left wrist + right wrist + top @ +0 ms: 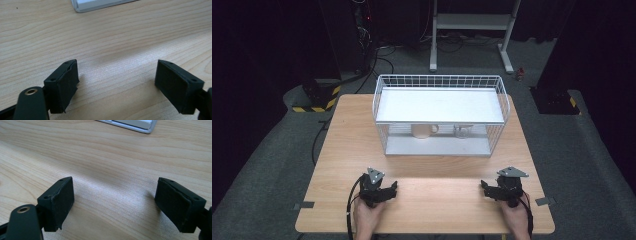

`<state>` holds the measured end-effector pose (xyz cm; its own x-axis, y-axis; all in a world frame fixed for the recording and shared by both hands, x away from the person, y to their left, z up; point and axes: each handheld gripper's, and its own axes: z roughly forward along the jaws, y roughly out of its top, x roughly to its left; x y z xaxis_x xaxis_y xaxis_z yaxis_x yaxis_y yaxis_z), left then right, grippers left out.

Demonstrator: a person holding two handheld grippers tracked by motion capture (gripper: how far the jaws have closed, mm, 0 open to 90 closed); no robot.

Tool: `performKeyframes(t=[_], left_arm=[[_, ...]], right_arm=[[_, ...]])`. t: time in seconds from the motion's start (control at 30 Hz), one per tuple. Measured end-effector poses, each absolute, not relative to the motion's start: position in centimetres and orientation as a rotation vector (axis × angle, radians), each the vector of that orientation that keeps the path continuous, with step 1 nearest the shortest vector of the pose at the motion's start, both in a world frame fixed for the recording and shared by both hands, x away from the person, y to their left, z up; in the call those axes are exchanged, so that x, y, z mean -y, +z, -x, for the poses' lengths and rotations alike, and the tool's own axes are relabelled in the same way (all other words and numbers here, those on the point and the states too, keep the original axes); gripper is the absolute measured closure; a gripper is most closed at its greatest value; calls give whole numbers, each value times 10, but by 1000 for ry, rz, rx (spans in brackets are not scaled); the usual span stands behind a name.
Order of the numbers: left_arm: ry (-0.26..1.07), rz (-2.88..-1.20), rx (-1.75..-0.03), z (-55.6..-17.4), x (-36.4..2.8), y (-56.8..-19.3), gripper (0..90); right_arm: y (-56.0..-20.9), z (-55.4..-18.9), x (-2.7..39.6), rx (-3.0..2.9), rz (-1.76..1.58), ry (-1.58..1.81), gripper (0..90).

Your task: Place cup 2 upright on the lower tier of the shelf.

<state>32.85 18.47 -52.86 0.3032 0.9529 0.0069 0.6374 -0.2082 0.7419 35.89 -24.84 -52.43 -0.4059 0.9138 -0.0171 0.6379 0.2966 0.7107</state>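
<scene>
Both tongs [393, 189] [484, 187] agape — bare table [437, 200] between

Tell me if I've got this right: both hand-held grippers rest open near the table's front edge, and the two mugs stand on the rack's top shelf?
Not quite. The high view shows the cream mug and the clear mug on the wire rack's lower shelf; the top is bare. The left hand-held gripper and right hand-held gripper are open.

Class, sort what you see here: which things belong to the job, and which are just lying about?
Job:
left claw, open
right claw, open
cream mug on the wire rack's lower shelf
clear glass beside it

Lying about:
white stand
floor cables
</scene>
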Motion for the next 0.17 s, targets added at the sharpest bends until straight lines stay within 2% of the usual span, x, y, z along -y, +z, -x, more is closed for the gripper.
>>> performKeyframes(t=[0.17], left_arm=[[634,-1936,-1411,-329,-185,-529,192]], right_arm=[[-524,-359,248,-2151,-1386,883,158]])
